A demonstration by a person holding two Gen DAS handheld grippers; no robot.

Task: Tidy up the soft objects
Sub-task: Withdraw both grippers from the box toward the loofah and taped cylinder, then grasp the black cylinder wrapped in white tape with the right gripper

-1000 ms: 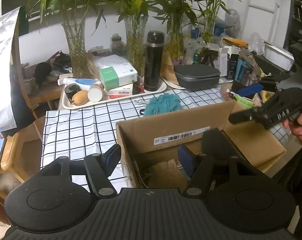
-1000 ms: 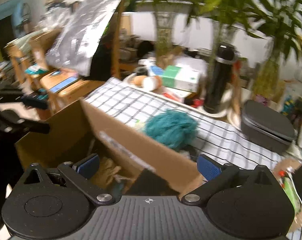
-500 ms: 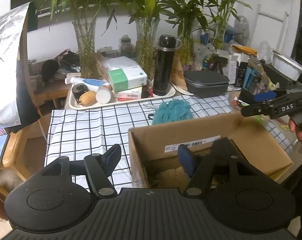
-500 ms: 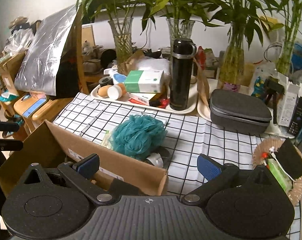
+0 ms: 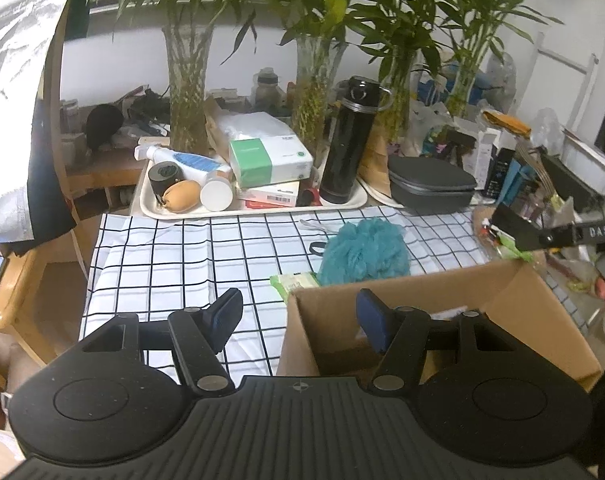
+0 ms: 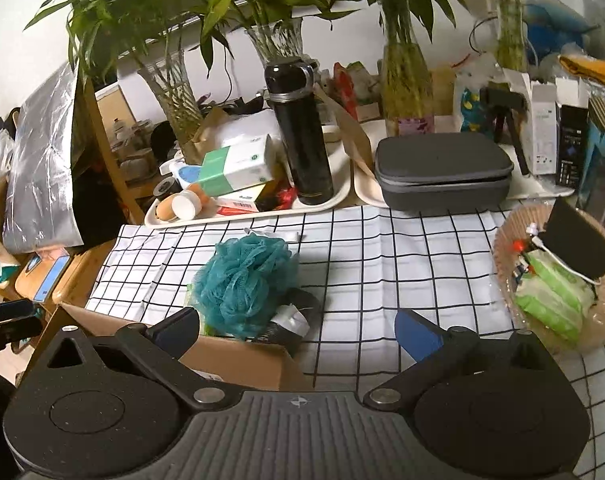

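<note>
Both grippers, left (image 5: 298,312) and right (image 6: 296,330), gape wide and empty over the box (image 5: 518,300), its far wall between them and the teal pouf (image 6: 244,276) ahead, tray (image 6: 246,216) beyond.

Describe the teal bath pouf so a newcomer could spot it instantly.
Find the checked tablecloth. At its near side stands an open cardboard box; the teal bath pouf lies just beyond the box's far wall. It is the only fluffy, ruffled mesh ball there.
</note>
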